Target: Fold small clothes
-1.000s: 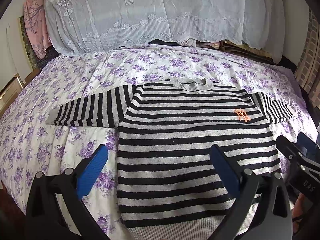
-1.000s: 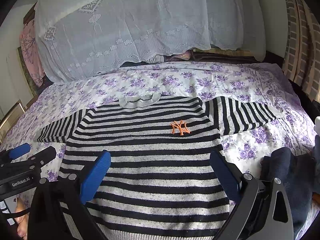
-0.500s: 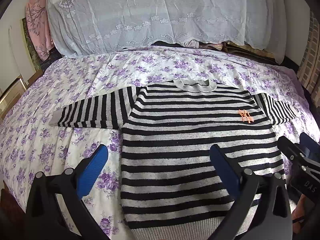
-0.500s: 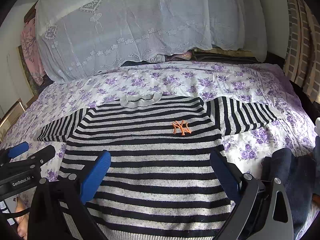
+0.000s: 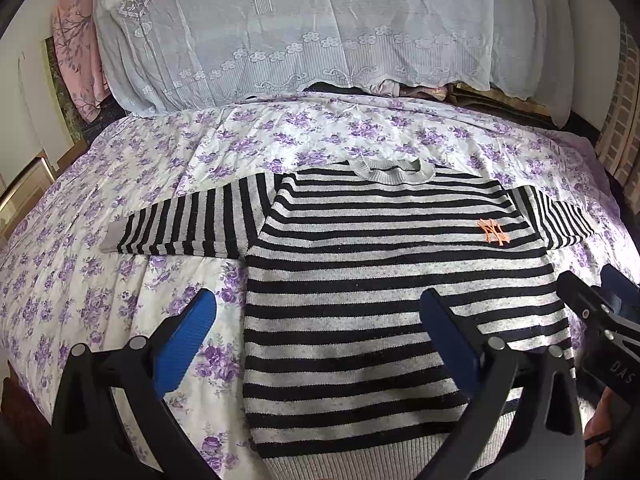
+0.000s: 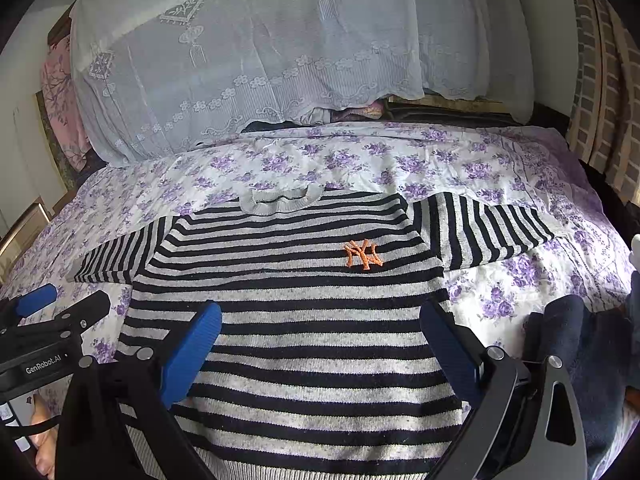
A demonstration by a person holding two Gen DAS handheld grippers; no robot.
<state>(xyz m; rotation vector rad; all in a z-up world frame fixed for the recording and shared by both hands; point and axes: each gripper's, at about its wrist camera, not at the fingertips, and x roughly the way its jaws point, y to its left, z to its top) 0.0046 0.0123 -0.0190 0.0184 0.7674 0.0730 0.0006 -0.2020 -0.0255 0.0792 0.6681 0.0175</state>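
Note:
A small black-and-grey striped sweater (image 5: 380, 280) with an orange logo (image 5: 493, 233) lies flat, front up, on the floral bedspread (image 5: 100, 264), both sleeves spread out. It also shows in the right wrist view (image 6: 304, 320). My left gripper (image 5: 318, 320) is open and empty, above the sweater's lower left edge. My right gripper (image 6: 320, 332) is open and empty, above the sweater's lower middle. Each gripper shows at the edge of the other's view: the right one (image 5: 600, 304) and the left one (image 6: 52, 312).
A lace-covered pile (image 5: 300, 28) stands at the back of the bed. Pink fabric (image 5: 76, 48) hangs at the far left. A dark navy garment (image 6: 576, 340) lies at the bed's right front. A brick-patterned wall (image 6: 604, 80) is on the right.
Both grippers have pulled back and lifted slightly, so the sweater sits lower in both views. The sweater has not moved. Both grippers stay open.

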